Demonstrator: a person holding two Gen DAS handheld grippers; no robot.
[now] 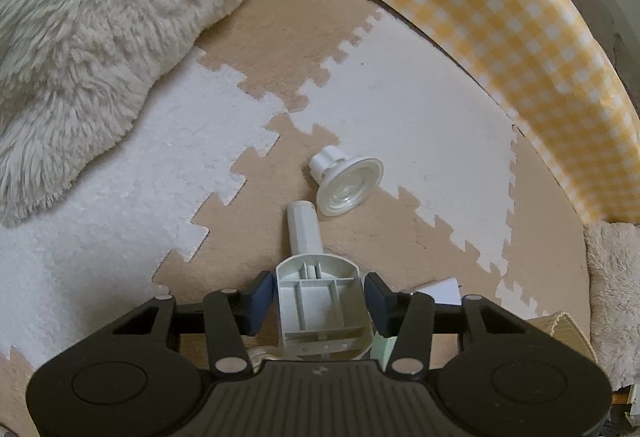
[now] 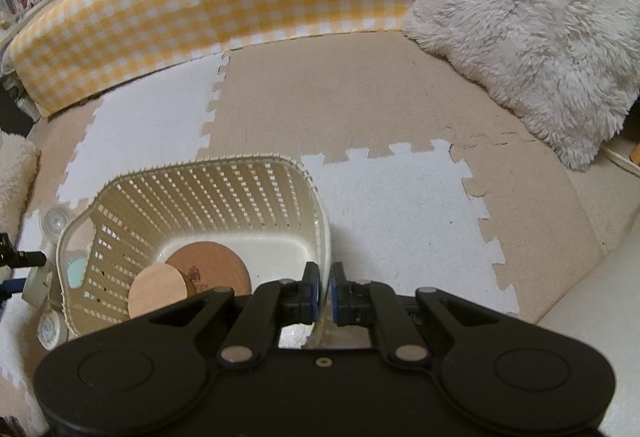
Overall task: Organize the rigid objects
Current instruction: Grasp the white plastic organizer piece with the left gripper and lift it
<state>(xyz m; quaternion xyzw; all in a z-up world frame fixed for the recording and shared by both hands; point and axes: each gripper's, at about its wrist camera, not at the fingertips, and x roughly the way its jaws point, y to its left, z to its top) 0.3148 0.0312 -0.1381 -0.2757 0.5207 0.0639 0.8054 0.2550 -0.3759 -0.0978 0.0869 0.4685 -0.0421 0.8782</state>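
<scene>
**A:** What has the left claw (image 1: 320, 298) got?

**B:** A grey plastic part (image 1: 316, 289). The claw is partly closed, with a blue pad against each side of the part's broad, ribbed body. A pale tube sticks out of that body, pointing away from the claw and down toward the foam floor mat (image 1: 420, 109).

**A:** Is anything near it?

**B:** Just beyond the tube's tip, a little to the right, a white funnel-shaped piece (image 1: 346, 185) lies on its side on the mat. It has a short neck and a wide ringed mouth. I can't tell whether the two touch. A fluffy cushion (image 1: 100, 37) fills the far left and a yellow checked panel (image 1: 500, 17) curves along the right.

**A:** And the right claw (image 2: 326, 293)?

**B:** It is nearly shut, with only a thin gap, and the rim of the basket (image 2: 208, 193) runs through that gap. The claw pinches the right-hand wall.

**A:** What does the basket look like?

**B:** It is cream plastic with slotted sides, standing upright on the mat. Inside, a wooden disc (image 2: 158, 295) sits left of a cork disc (image 2: 208, 269) and overlaps it.
</scene>
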